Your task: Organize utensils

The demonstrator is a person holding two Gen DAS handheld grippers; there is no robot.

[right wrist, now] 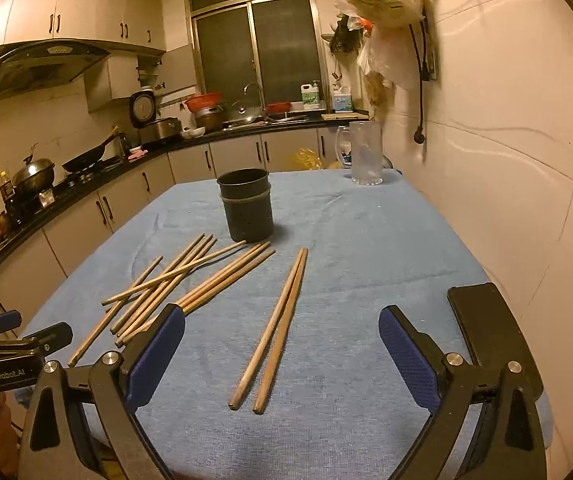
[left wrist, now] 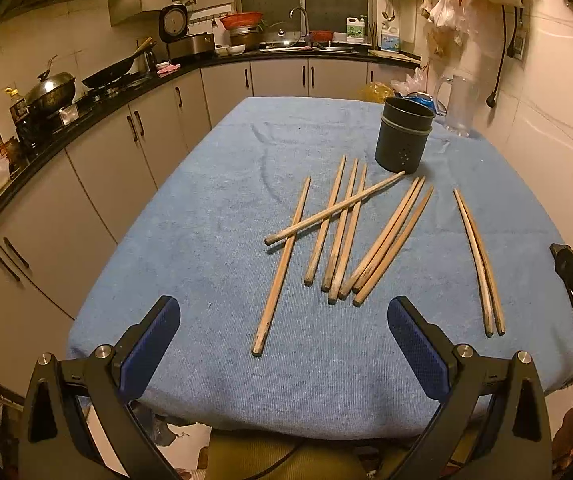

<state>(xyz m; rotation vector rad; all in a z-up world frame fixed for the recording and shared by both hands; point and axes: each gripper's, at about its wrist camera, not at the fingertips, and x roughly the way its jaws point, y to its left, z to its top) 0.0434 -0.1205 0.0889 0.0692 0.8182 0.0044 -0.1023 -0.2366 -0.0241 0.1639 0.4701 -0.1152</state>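
Several wooden chopsticks lie scattered on the blue tablecloth, one crossing over the others. A separate pair of chopsticks lies to their right, and in the right wrist view that pair points straight away from me. A dark round holder stands upright behind the pile, empty as far as I can see; the right wrist view has the holder at centre. My left gripper hovers open at the table's near edge, just in front of the pile. My right gripper is open around the near ends of the pair.
A clear plastic jug stands at the table's far right corner by the wall. A black phone-like slab lies on the cloth beside the right gripper. A kitchen counter with pans curves along the left. The tiled wall is close on the right.
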